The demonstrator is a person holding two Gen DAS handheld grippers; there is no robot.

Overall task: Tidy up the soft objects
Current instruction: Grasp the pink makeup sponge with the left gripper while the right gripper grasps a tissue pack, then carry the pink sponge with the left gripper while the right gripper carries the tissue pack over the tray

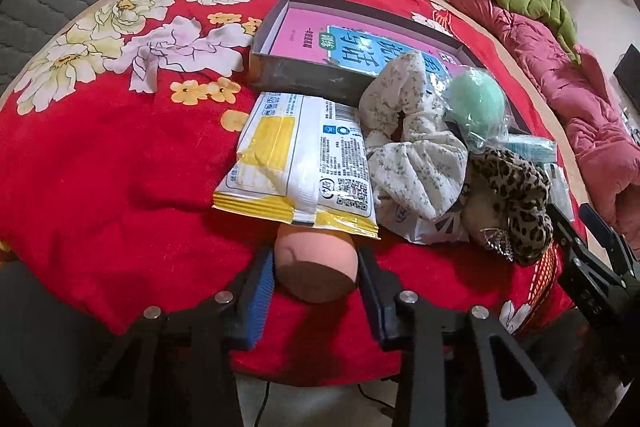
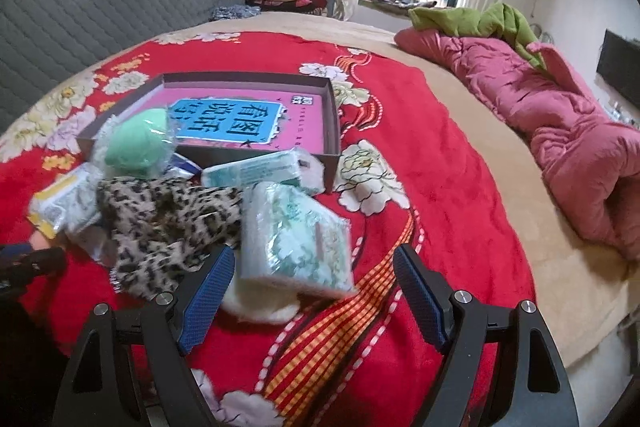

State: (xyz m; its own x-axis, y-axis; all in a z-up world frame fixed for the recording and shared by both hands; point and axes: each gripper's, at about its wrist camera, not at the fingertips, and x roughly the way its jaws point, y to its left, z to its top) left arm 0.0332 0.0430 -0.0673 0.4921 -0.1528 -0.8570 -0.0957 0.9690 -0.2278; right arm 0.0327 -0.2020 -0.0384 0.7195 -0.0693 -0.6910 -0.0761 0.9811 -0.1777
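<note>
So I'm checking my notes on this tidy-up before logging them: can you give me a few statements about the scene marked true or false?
1. The left gripper has a peach sponge between its fingers. True.
2. The right gripper is shut on the leopard-print cloth. False: it is open over a tissue packet, with the cloth beside it.
3. The yellow and white packet overlaps the far end of the peach sponge. True.
4. The box lies on a plain blue bedspread. False: the bedspread is red with flowers.
5. A pink book lies in the box. True.
</note>
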